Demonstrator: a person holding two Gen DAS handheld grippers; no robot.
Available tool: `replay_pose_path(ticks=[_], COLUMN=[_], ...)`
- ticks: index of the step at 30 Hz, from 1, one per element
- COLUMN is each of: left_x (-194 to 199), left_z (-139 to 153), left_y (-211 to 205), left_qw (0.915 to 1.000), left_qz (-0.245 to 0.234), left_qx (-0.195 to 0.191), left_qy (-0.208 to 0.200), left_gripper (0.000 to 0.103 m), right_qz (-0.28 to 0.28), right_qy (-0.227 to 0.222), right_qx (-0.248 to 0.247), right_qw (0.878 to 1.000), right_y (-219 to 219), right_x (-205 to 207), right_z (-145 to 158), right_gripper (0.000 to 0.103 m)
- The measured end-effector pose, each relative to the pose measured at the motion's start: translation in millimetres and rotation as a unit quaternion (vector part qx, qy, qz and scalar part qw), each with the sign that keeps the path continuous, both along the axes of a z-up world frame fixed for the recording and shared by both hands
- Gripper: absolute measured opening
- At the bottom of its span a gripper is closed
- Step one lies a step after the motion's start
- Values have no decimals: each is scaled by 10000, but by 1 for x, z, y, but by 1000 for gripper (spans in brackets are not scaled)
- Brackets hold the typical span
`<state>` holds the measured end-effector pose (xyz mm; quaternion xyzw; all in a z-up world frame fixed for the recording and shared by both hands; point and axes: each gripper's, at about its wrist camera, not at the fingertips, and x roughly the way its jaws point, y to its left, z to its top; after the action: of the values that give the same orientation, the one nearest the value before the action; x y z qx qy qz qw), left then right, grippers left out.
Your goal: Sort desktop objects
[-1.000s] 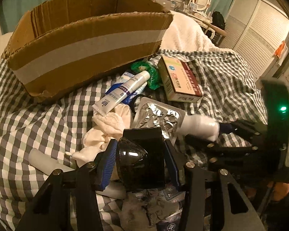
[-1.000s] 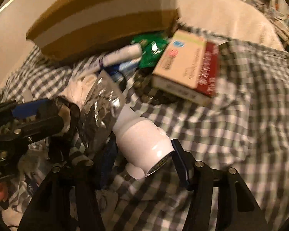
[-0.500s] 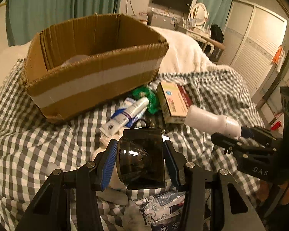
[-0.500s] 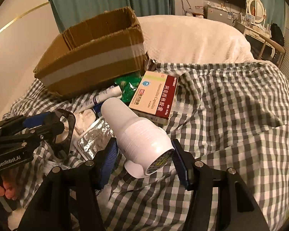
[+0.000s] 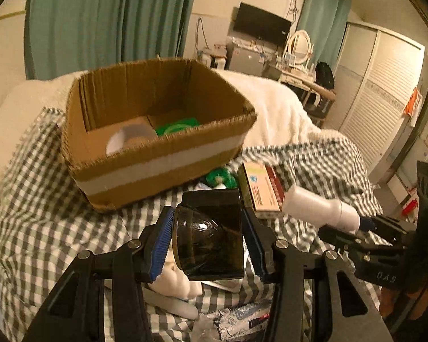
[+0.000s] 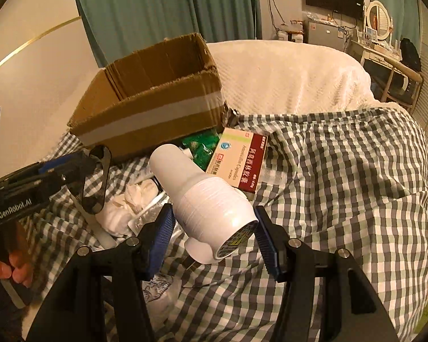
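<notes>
A dark translucent tape roll (image 5: 211, 242) is clamped between the blue pads of my left gripper (image 5: 209, 228), held above the checked cloth and just in front of the open cardboard box (image 5: 157, 159). My right gripper (image 6: 214, 222) is shut on a white bottle (image 6: 202, 199), lifted over the clutter, its narrow end aimed at the box (image 6: 157, 114). Each gripper shows in the other's view: the left gripper (image 6: 71, 171) with the roll (image 6: 94, 182), the right gripper (image 5: 365, 228) with the bottle (image 5: 319, 211).
Inside the box lie a white tape roll (image 5: 131, 139) and something green (image 5: 177, 125). A red-and-cream medicine box (image 6: 239, 162), a green packet (image 6: 199, 142) and white cloth (image 6: 128, 202) lie on the checked cloth (image 6: 342, 185). A hand (image 6: 8, 268) holds the left gripper.
Both grippers have risen off the pile with their loads, the white bottle leaving the foil pack below. The views have tilted up, and the box's inside now shows.
</notes>
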<state>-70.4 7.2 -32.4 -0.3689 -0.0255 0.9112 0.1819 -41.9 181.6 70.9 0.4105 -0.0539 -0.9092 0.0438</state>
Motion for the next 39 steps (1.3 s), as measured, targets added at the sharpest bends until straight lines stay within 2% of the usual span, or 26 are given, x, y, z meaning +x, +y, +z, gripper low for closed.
replay_pose_path(ticks=[6,15,22,27,33,39], left_x=[-2,-18,-43,-67,-102,-125], left_z=[22,55,91,106,99,64], left_y=[-10,-27,-36,-38,-42,-55], left_qw=[9994,9958,9903,9875,9878,9903], left_qz=[121,433,619,728,815,905], left_qx=[106,328,500,585,586,597], left_qy=[319,733,1141,1270,1191,875], left_gripper=[49,49,49,49,49,49], right_qz=[48,266,416,407,354,288], right_qy=[181,714,1064,1229,1170,912], right_qx=[-61,81,-48,-98,-96,-22], right_qw=[9998,9971,9934,9915,9925,9954], right_y=[-2,-20,-34,-42,-49,-58], right_x=[3,-4,-35,-64,-110,-156], right_z=[17,63,97,113,114,89], right_gripper=[55,55,55,55,55,55])
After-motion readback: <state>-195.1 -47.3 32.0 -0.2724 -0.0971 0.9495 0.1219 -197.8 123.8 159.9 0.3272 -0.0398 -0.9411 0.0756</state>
